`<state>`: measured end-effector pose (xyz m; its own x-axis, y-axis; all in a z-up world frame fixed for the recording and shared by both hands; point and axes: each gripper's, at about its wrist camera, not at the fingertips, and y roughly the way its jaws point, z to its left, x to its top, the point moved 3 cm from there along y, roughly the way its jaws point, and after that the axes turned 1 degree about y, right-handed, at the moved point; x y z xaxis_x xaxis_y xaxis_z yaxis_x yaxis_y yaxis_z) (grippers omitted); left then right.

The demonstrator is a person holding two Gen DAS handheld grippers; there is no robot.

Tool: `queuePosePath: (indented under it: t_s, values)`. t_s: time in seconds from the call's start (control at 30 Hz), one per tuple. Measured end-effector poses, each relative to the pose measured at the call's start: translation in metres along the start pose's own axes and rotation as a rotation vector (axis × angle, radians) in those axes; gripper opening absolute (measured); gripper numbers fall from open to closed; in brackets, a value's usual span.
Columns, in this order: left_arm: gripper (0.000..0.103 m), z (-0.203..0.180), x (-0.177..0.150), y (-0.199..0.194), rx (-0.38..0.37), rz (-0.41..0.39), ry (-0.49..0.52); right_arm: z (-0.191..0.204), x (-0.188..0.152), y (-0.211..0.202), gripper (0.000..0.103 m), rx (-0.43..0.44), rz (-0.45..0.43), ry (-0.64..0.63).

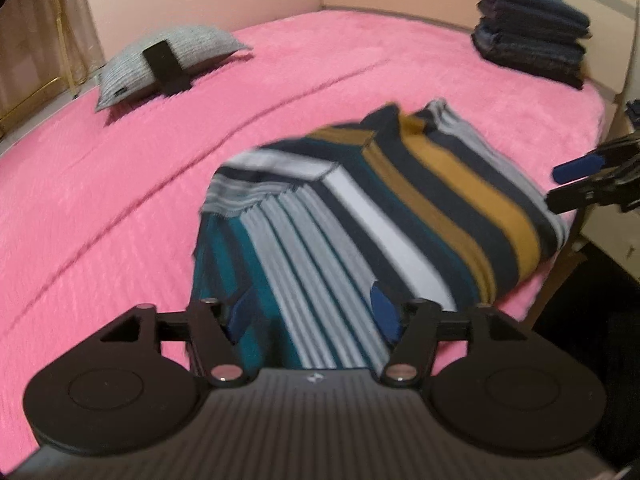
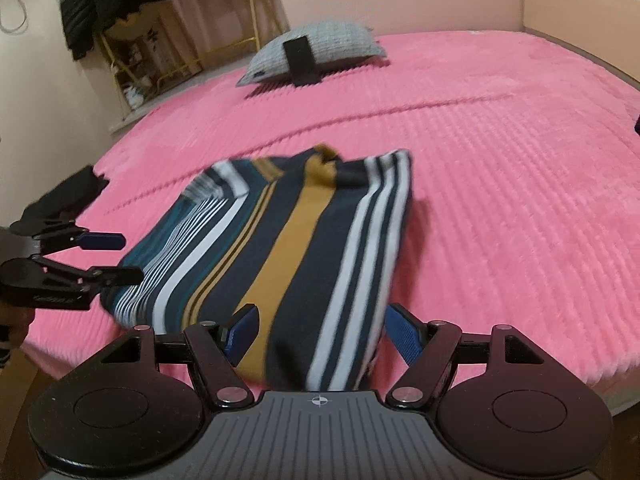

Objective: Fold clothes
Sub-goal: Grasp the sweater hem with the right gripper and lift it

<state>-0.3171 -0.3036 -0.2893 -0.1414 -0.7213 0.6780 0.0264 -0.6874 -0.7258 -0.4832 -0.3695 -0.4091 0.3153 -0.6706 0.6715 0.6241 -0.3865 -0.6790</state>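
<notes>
With both my left tool (image 1: 312, 312) and right tool (image 2: 322, 332) apart around the striped sweater (image 2: 280, 240), I fear dragging its fold loose off the bed (image 2: 500, 200) edge.

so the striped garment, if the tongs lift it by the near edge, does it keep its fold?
Probably not. The striped garment is soft knit folded in loose layers, so it would likely droop and unfold. It looks light for its bulk. The fuzzy pink bedspread would probably drag on it if pushed, bunching it rather than letting it slide.
</notes>
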Motion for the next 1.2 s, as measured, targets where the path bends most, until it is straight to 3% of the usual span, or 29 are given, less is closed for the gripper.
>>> queuePosePath:
  t_s: [0.2,0.4,0.43,0.47,0.53,0.57,0.6,0.77,0.93,1.0,1.07,1.2]
  values:
    - [0.063,-0.003,0.052,0.032,-0.087,-0.023,0.029,-0.031,0.036,0.028,0.073,0.025,-0.036,0.038]
    - [0.063,0.003,0.099,0.082,-0.121,-0.019,0.028,-0.07,0.075,0.072,0.072,0.063,-0.084,0.131]
    - [0.062,0.005,0.104,0.092,-0.129,-0.009,0.029,-0.076,0.079,0.078,0.062,0.071,-0.093,0.146]
    - [0.058,0.006,0.108,0.102,-0.137,0.008,0.027,-0.083,0.084,0.085,0.043,0.088,-0.096,0.171]
    - [0.05,0.011,0.113,0.119,-0.132,0.04,0.015,-0.097,0.092,0.097,0.036,0.129,-0.107,0.225]
    - [0.049,0.014,0.114,0.127,-0.125,0.053,0.009,-0.104,0.093,0.101,0.026,0.14,-0.111,0.249]
    - [0.049,0.016,0.113,0.134,-0.116,0.065,0.006,-0.109,0.092,0.105,0.025,0.128,-0.104,0.254]
    - [0.054,0.026,0.105,0.162,-0.107,0.092,-0.018,-0.126,0.076,0.123,0.024,0.128,-0.058,0.312]
    - [0.054,0.027,0.109,0.148,-0.084,0.096,-0.003,-0.117,0.085,0.101,0.025,0.092,-0.053,0.228]
    - [0.051,0.028,0.108,0.132,-0.051,0.078,0.007,-0.103,0.082,0.077,0.033,0.068,-0.082,0.174]
    - [0.051,0.03,0.103,0.112,-0.035,0.052,0.011,-0.081,0.075,0.051,0.067,0.058,-0.114,0.107]
    - [0.056,0.026,0.073,0.065,-0.072,0.002,0.03,-0.017,0.035,0.016,0.068,0.156,-0.124,-0.054]
